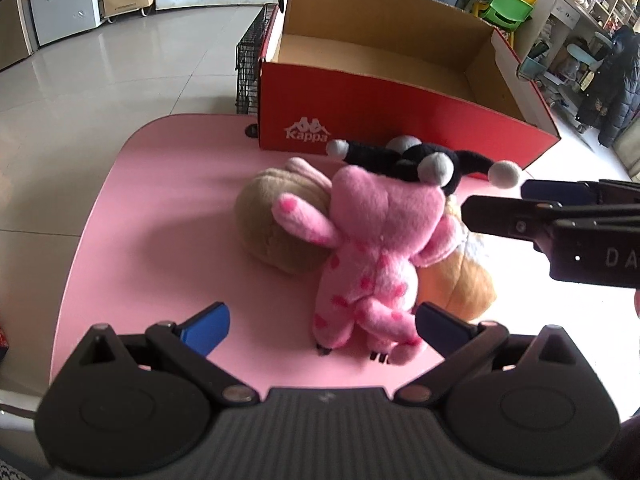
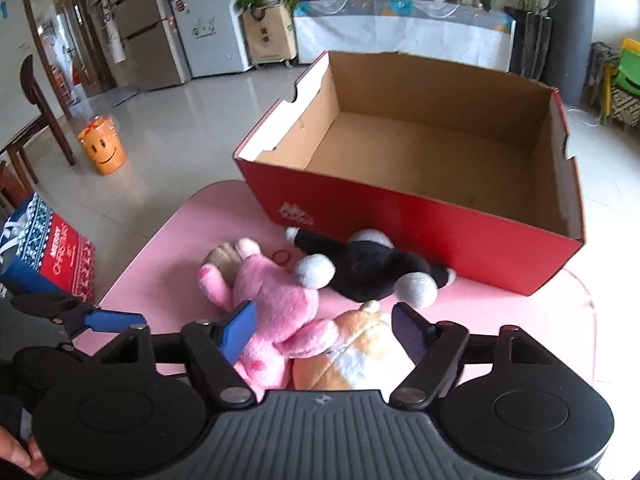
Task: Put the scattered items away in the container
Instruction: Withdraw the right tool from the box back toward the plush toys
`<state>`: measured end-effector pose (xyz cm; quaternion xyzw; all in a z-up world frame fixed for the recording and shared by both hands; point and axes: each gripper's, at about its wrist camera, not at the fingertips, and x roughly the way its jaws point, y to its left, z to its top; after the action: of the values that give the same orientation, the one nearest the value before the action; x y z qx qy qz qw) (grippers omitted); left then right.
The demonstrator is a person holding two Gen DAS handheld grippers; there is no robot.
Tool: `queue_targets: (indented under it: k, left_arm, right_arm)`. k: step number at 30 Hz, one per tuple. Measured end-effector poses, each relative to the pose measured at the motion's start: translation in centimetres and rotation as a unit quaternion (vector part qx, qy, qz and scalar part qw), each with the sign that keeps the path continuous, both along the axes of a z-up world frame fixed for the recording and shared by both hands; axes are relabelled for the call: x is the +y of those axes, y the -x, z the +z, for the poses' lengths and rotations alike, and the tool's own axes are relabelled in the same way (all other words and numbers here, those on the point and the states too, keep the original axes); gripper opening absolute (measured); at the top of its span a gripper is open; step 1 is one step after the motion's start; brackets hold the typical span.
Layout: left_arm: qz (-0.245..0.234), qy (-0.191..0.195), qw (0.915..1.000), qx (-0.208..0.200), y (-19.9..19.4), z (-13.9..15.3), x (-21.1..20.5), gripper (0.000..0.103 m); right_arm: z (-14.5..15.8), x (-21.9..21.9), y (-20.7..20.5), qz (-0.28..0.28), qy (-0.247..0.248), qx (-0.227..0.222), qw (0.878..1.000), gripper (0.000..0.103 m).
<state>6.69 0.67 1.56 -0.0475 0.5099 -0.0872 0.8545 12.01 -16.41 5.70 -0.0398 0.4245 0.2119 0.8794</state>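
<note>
A pile of plush toys lies on the pink table point(image 1: 160, 208) in front of an open red Kappa shoebox point(image 1: 400, 120), which looks empty inside point(image 2: 420, 152). The pink spotted plush point(image 1: 376, 248) point(image 2: 276, 304) lies on a tan plush point(image 1: 276, 220), an orange-and-white plush point(image 1: 464, 280) point(image 2: 360, 356) and next to a black plush with grey paws point(image 1: 412, 160) point(image 2: 368, 264). My left gripper point(image 1: 322, 326) is open, its blue pads either side of the pink plush's legs. My right gripper point(image 2: 322, 332) is open over the pink and orange plush; it also shows at right in the left wrist view point(image 1: 560, 216).
A small red hair tie point(image 2: 281, 257) lies on the table by the box. A black wire cage point(image 1: 252, 64) stands left of the box. On the floor are an orange smiley bucket point(image 2: 102, 146) and a Christmas gift bag point(image 2: 48, 248). Fridges and shelves stand far off.
</note>
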Motion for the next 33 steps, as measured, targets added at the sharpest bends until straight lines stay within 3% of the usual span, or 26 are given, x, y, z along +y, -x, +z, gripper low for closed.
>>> queue_targets:
  k: [6,26,33]
  left_arm:
    - [-0.007,0.016,0.9998,-0.001,-0.1,-0.4,-0.3,0.103]
    - [-0.019,0.017,0.9995,0.017,-0.4,-4.0,-2.0,0.103]
    - [-0.016,0.013,0.9997,0.012,-0.4,-4.8,-2.4,0.103]
  right_arm:
    - [-0.8,0.8,-0.2,0.015,0.003,0.008,1.0,0.072]
    - [-2.7,2.3,-1.5,0.04,0.008,0.021,0.999,0.072]
    - [-3.3,2.7,-2.0,0.04,0.008,0.029,0.999,0.067]
